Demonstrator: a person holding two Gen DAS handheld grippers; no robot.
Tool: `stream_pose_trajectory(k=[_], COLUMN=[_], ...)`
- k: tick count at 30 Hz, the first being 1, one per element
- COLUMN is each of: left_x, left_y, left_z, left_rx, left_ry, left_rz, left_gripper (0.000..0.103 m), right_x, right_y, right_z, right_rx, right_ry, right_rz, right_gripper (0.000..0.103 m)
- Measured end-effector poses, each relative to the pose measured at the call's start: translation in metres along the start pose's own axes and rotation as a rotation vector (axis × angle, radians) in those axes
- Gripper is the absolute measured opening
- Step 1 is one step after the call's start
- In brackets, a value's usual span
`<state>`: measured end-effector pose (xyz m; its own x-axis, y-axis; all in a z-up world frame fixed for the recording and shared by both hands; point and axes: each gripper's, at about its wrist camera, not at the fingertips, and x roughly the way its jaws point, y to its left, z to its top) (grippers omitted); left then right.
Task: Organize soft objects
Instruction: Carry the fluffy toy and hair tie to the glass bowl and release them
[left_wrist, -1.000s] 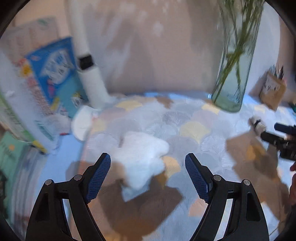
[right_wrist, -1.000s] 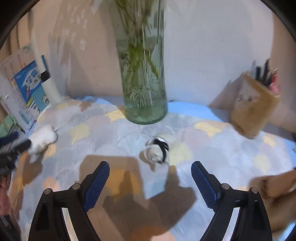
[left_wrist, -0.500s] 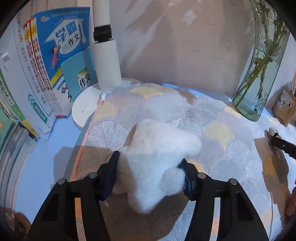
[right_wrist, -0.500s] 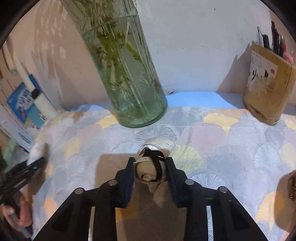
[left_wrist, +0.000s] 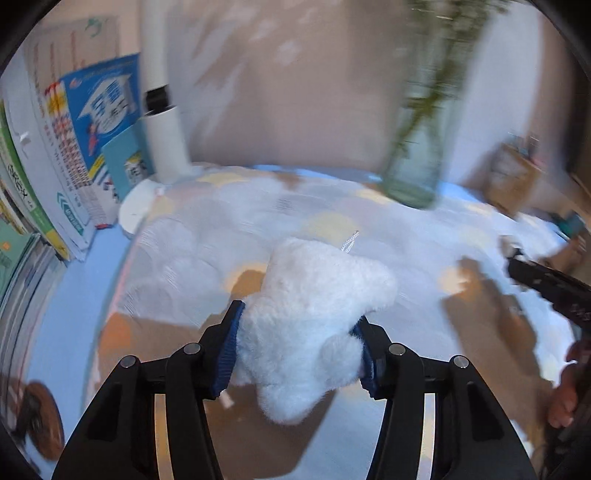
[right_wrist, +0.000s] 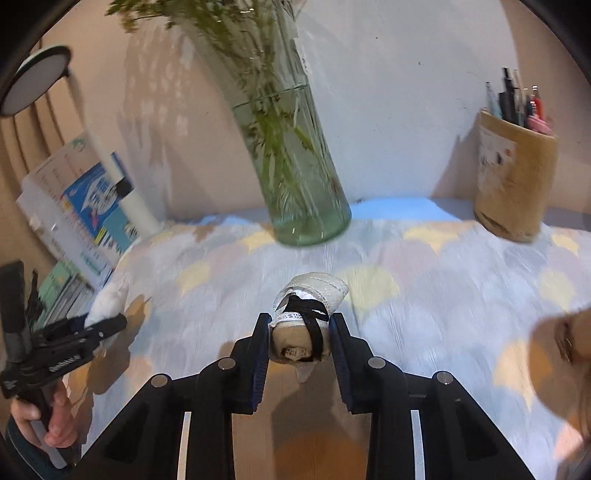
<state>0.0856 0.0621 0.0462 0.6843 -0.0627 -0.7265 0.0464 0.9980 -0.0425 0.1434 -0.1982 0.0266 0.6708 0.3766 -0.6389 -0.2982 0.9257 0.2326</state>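
White fluffy plush toy (left_wrist: 310, 325) sits squeezed between the blue pads of my left claw (left_wrist: 299, 347), whose jaws have just closed onto it. Further right, my right claw (right_wrist: 299, 343) pinches a small rolled cloth bundle (right_wrist: 306, 317) tied with black ribbon, glass vase (right_wrist: 295, 162) beyond it.

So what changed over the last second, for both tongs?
Both tongs closed on their items: left tongs now clamp the white plush toy, right tongs the small rolled cloth bundle. The glass vase, pen holder and books stayed put.
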Motion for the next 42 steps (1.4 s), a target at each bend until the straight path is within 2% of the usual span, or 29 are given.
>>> stream_pose_trajectory(k=[3, 8, 14, 15, 16, 17, 18, 19, 21, 24, 26, 27, 29, 30, 31, 33, 39, 42], left_x=[-0.025, -0.045, -0.043, -0.038, -0.037, -0.040, -0.045, -0.045, -0.043, -0.042, -0.042, -0.042, -0.042, -0.042, -0.042, -0.041, -0.046, -0.061], left_y=[-0.032, -0.070, -0.104, -0.108, -0.111, -0.113, -0.115, -0.116, -0.118, -0.116, -0.115, -0.115, -0.116, -0.117, -0.118, -0.120, -0.131, -0.148], left_z=[-0.015, -0.039, -0.078, -0.085, -0.086, -0.085, -0.086, -0.087, -0.087, -0.087, -0.088, -0.088, -0.089, -0.089, -0.090, -0.091, -0.090, -0.080], left_rx=[0.031, 0.046, 0.075, 0.080, 0.106, 0.122, 0.134, 0.142, 0.155, 0.152, 0.146, 0.144, 0.146, 0.149, 0.152, 0.164, 0.202, 0.220], left_ry=[-0.010, -0.013, -0.006, 0.001, 0.008, -0.012, -0.049, -0.052, -0.042, -0.034, -0.030, -0.029, -0.029, -0.029, -0.029, -0.022, -0.018, -0.040], left_rz=[-0.048, -0.120, -0.159, -0.151, -0.113, -0.099, -0.100, -0.097, -0.085, -0.096, -0.098, -0.097, -0.093, -0.089, -0.086, -0.082, -0.048, -0.083], left_gripper=[0.051, 0.051, 0.051, 0.051, 0.051, 0.051, 0.051, 0.052, 0.052, 0.052, 0.052, 0.052, 0.052, 0.052, 0.052, 0.052, 0.052, 0.052], right_x=[-0.033, -0.072, -0.092, -0.093, -0.096, -0.099, -0.104, -0.109, -0.113, -0.105, -0.101, -0.099, -0.096, -0.094, -0.094, -0.096, -0.118, -0.132], right_y=[0.008, 0.023, 0.001, -0.004, -0.009, -0.014, -0.018, -0.020, -0.021, -0.016, -0.006, -0.002, 0.002, 0.002, 0.003, 0.006, 0.008, 0.001], right_z=[-0.021, -0.063, -0.109, -0.113, -0.117, -0.120, -0.121, -0.122, -0.120, -0.122, -0.122, -0.121, -0.120, -0.120, -0.120, -0.120, -0.123, -0.116], right_rx=[-0.063, -0.179, -0.134, -0.118, -0.098, -0.076, -0.063, -0.052, -0.028, 0.008, -0.011, -0.021, -0.008, -0.007, -0.018, -0.035, -0.052, -0.056], right_ry=[0.018, 0.054, 0.152, 0.165, 0.178, 0.183, 0.175, 0.161, 0.146, 0.175, 0.166, 0.160, 0.156, 0.159, 0.160, 0.159, 0.098, 0.076], right_rz=[0.036, -0.017, -0.028, -0.024, -0.022, -0.023, -0.025, -0.025, -0.002, 0.037, -0.013, -0.045, -0.071, -0.074, -0.078, -0.032, 0.018, -0.002], right_gripper=[0.031, 0.031, 0.032, 0.034, 0.044, 0.051, 0.063, 0.067, 0.067, 0.071, 0.071, 0.071, 0.063, 0.048, 0.039, 0.031, 0.030, 0.030])
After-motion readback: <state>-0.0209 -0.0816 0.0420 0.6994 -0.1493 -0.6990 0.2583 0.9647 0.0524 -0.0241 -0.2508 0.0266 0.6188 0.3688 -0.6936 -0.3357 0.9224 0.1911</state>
